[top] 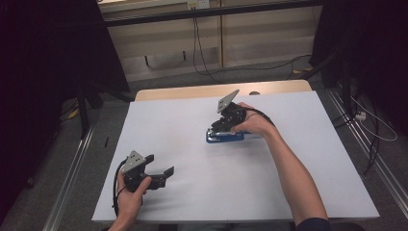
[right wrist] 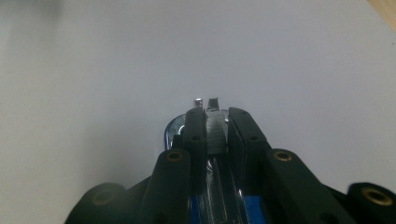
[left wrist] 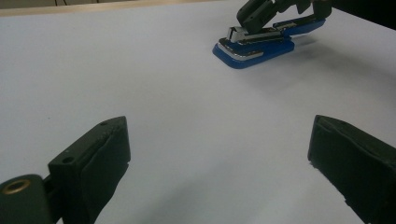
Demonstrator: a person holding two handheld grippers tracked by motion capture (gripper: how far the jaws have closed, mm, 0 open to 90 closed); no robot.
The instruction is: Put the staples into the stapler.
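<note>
A blue stapler [top: 226, 137] with a silver metal magazine lies on the white table [top: 183, 120], right of centre. My right gripper [top: 219, 126] comes down on it from the right and is shut on the stapler's raised metal top [right wrist: 215, 133]. The blue base [right wrist: 256, 210] shows below the jaws. In the left gripper view the stapler [left wrist: 254, 49] sits far off at the upper right, with the right gripper [left wrist: 256, 16] on it. My left gripper [top: 160, 164] rests near the front left of the table, open with nothing between its jaws [left wrist: 219, 140].
A wooden strip [top: 216, 90] runs along the table's far edge. Cables [top: 370, 125] lie on the floor at the right, and metal rails [top: 72, 163] flank the table. Dark curtains hang at both sides.
</note>
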